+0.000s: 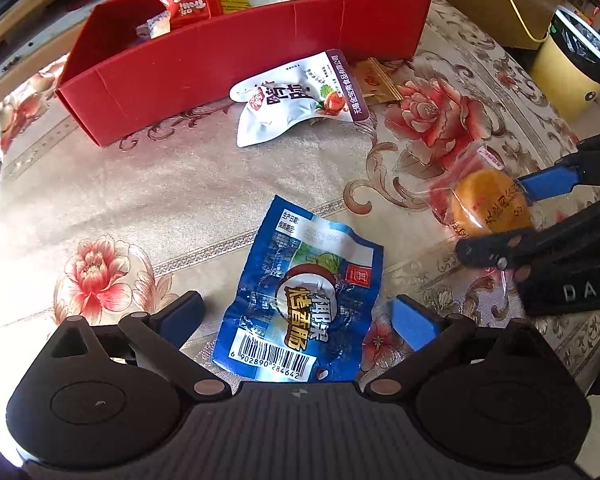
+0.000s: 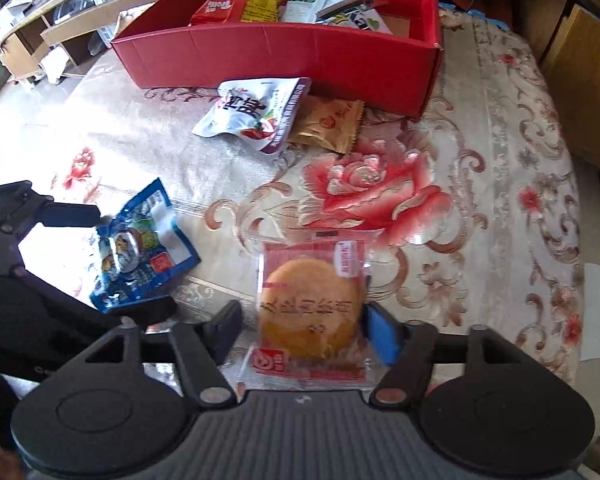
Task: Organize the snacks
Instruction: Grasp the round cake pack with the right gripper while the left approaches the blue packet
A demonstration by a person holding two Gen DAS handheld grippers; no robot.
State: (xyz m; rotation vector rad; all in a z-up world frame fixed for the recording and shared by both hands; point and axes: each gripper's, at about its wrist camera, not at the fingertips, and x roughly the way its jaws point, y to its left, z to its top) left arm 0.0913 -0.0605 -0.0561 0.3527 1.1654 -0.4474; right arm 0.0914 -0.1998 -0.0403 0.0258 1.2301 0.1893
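Your left gripper [image 1: 296, 312] and right gripper [image 2: 300, 330] share black linkage arms, blue finger pads [image 1: 414, 326], copper-coloured pivot pins and ribbed bases.

The cloth [image 2: 480, 208] lies bare across its middle, between the near packets and the red box [image 2: 276, 54], and over the whole right side as the right wrist view shows it. Against the box's front wall a white pouch [image 2: 252, 114] and a gold packet [image 2: 328, 124] lie touching, blocking the low way to that wall at its centre; to either side of them the wall stands free. The box is open on top, with packets heaped toward its left and back and bare floor at its right end. Near the front, the blue packet [image 1: 300, 304] and the cake packet [image 2: 312, 312] lie apart, with a strip of cloth between.
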